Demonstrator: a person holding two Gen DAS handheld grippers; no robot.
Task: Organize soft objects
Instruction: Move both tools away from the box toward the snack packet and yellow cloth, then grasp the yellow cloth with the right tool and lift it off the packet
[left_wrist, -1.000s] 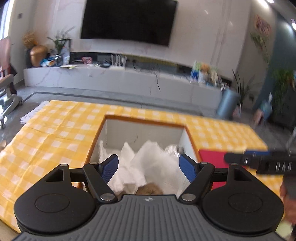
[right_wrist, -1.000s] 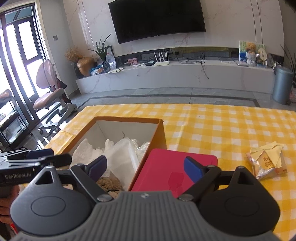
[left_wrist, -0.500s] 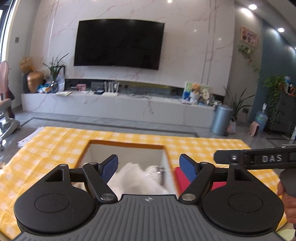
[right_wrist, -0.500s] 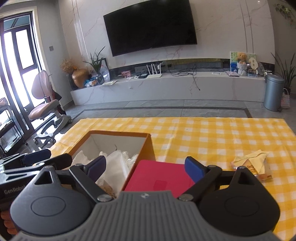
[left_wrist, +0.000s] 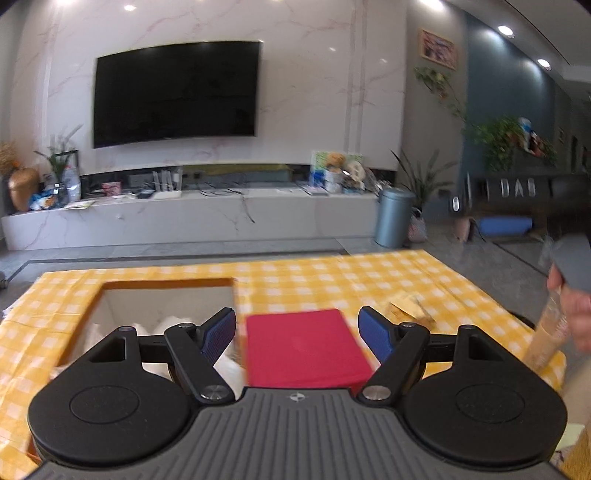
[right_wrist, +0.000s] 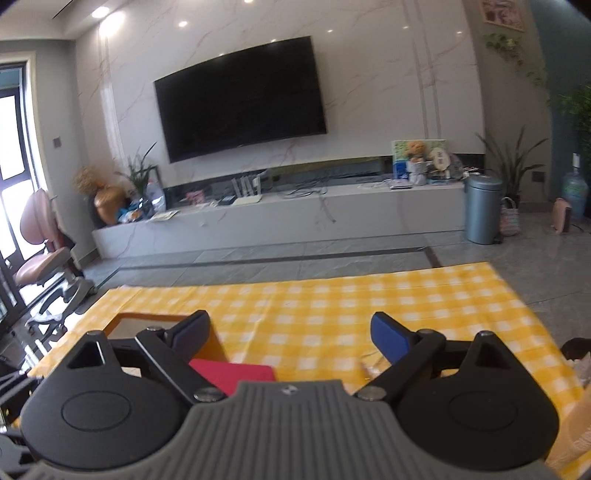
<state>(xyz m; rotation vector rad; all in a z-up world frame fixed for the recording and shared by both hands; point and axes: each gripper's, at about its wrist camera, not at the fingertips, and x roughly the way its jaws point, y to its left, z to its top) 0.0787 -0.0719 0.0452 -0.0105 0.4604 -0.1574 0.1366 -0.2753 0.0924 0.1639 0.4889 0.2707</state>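
An open cardboard box (left_wrist: 166, 286) stands on the yellow checked tablecloth (left_wrist: 332, 280), with crumpled white soft material (left_wrist: 162, 326) inside. A red flat lid or pad (left_wrist: 303, 347) lies just right of the box. My left gripper (left_wrist: 297, 332) is open and empty, held above the red pad. My right gripper (right_wrist: 290, 334) is open and empty, raised above the table; the box corner (right_wrist: 147, 321) and the red pad (right_wrist: 232, 373) show below it. A small yellow packet (left_wrist: 406, 308) lies right of the pad. The right gripper also shows blurred in the left wrist view (left_wrist: 513, 192).
A TV (left_wrist: 177, 92) hangs over a long white console (left_wrist: 192, 218) beyond the table. A grey bin (right_wrist: 482, 208) stands at the right, an office chair (right_wrist: 40, 258) at the left. The table's far edge (right_wrist: 295, 284) faces the floor.
Both grippers have risen and tilted up, so the box and red pad sit lower in view. The left gripper has swung right, from over the box to over the red pad.
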